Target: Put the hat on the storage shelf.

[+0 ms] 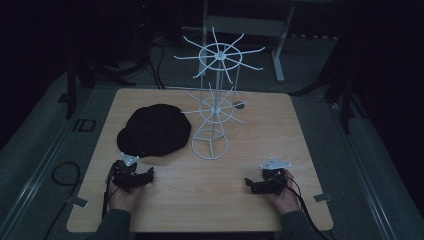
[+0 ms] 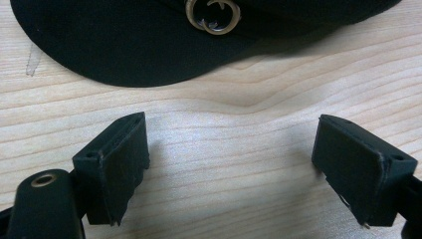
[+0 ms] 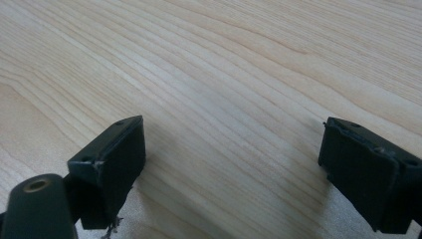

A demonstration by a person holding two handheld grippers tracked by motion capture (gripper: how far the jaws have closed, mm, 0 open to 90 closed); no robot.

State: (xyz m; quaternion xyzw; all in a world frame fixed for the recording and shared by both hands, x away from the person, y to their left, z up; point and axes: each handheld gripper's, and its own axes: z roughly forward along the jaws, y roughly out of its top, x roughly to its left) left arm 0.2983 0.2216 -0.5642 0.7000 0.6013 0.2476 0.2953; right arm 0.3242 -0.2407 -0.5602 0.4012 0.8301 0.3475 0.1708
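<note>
1. A black cap (image 1: 154, 129) lies flat on the table (image 1: 250, 150) at about 10 o'clock from the table's middle, just beside the white wire rack (image 1: 214, 100) standing at 12 o'clock.
2. The left gripper (image 1: 150, 174) rests at 7 o'clock, jaws spread wide and empty, the cap's brim just ahead.
3. The right gripper (image 1: 248, 184) rests at 5 o'clock, likewise released.
4. Nothing appears started: the cap is ungrasped and the rack's hooks are bare.

Wooden table (image 1: 250, 200) w/ a black cap (image 1: 155, 130) at left-centre, gold ring emblem (image 2: 213, 16) on its front, a white wire rack (image 1: 215, 95) standing upright just beside it at centre, and a small dark disc (image 1: 240, 104) behind the rack.
</note>
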